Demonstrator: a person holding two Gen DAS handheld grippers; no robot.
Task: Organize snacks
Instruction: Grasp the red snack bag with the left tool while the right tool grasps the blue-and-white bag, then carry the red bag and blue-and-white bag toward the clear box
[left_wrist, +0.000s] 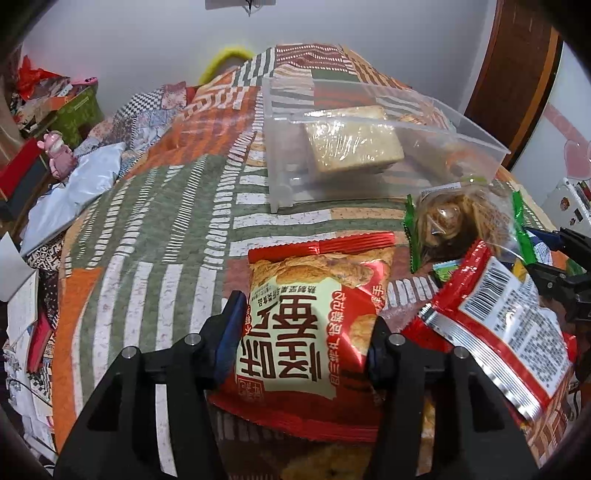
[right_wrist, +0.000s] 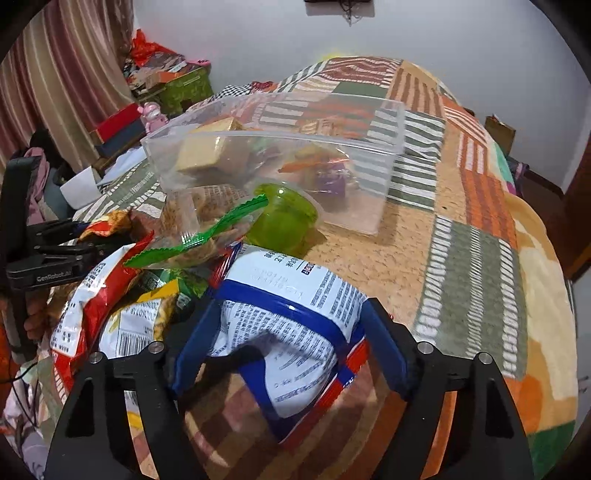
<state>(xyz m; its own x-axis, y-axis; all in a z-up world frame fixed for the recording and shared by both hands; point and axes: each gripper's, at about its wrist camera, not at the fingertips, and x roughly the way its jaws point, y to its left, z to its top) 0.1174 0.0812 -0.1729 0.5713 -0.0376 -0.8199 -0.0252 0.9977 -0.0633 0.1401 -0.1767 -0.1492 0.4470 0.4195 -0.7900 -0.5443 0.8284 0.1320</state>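
Patchwork bed (left_wrist: 155, 206), one clear bin (left_wrist: 369, 147), two grippers gripping packets

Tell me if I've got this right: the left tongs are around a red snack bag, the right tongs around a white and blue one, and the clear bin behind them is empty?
Not quite: the clear bin already holds snacks, as the right wrist view shows. The rest is right.
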